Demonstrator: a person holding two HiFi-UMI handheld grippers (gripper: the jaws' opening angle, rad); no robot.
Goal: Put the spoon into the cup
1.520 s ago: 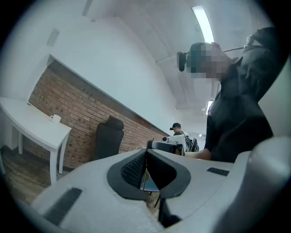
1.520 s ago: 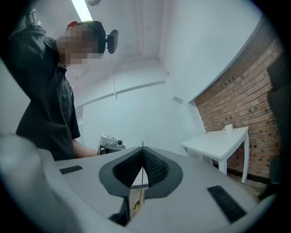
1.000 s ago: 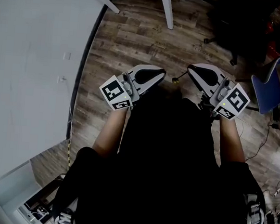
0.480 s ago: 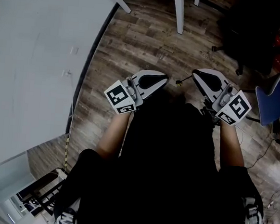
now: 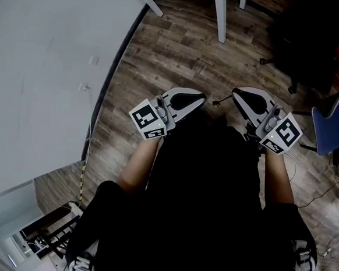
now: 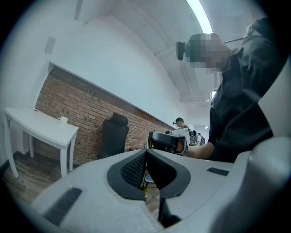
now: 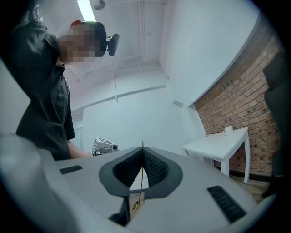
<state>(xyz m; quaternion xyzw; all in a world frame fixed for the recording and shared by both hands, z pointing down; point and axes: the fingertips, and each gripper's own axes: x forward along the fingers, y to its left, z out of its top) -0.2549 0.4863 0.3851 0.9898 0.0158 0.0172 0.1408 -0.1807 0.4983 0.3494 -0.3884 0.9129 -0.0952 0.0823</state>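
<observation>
I stand on a wood floor with both grippers held level in front of me, tips facing each other. My right gripper [image 5: 236, 94] [image 7: 142, 150] is shut on a thin spoon [image 7: 141, 175]. Its gold bowl [image 7: 135, 205] lies back between the jaws, and the handle [image 5: 219, 101] pokes out toward the left gripper. My left gripper [image 5: 201, 98] [image 6: 146, 152] has its pads together; only a thin yellowish streak shows in the gap below them. A small white cup [image 6: 62, 120] [image 7: 228, 130] stands on a white table [image 6: 41, 125] [image 7: 218, 148] by the brick wall, away from both grippers.
The white table's legs [image 5: 221, 16] stand ahead of me. A black office chair [image 6: 113, 136] [image 5: 300, 37] is to the right of it, a blue chair [image 5: 328, 124] further right. A white wall [image 5: 46, 64] runs along my left. Cables lie on the floor [image 5: 323, 191].
The head view has shifted slightly, so the table legs sit further right in it. Both grippers have kept still, and the spoon stays in the right one.
</observation>
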